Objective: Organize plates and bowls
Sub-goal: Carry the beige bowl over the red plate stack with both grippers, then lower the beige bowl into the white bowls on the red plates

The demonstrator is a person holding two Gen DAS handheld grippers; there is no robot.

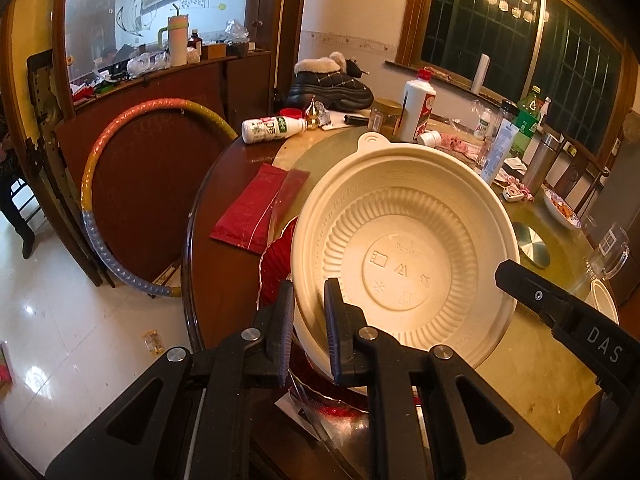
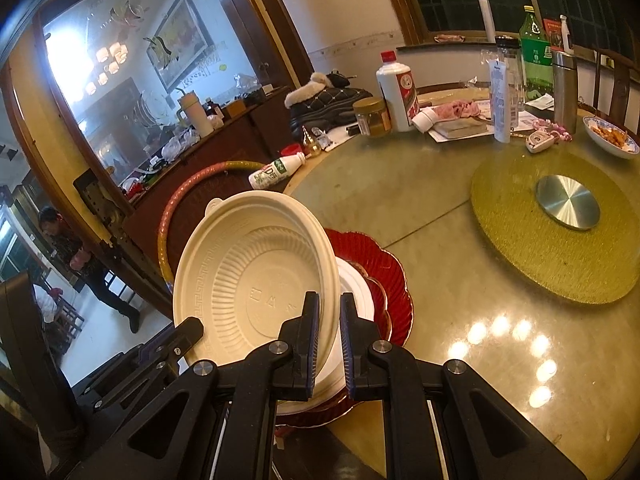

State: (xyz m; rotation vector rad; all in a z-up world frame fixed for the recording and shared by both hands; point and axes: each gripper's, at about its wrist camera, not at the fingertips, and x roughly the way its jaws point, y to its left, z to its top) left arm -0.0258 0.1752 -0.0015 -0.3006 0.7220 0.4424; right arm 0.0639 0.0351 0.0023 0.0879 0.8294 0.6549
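Both wrist views look steeply down along their fingers, very near the cream bowl (image 1: 404,248) (image 2: 256,276); both share it and the desk (image 1: 520,352) (image 2: 440,280).

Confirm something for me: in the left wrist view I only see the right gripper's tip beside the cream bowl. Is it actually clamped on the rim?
Observer: Yes. The right wrist view shows the right gripper shut on the rim of the cream bowl, one finger on each side.
Operator: What lies under the bowl? I mostly see red.
Observer: A white bowl sits on stacked red plates. The cream bowl is tilted above it.
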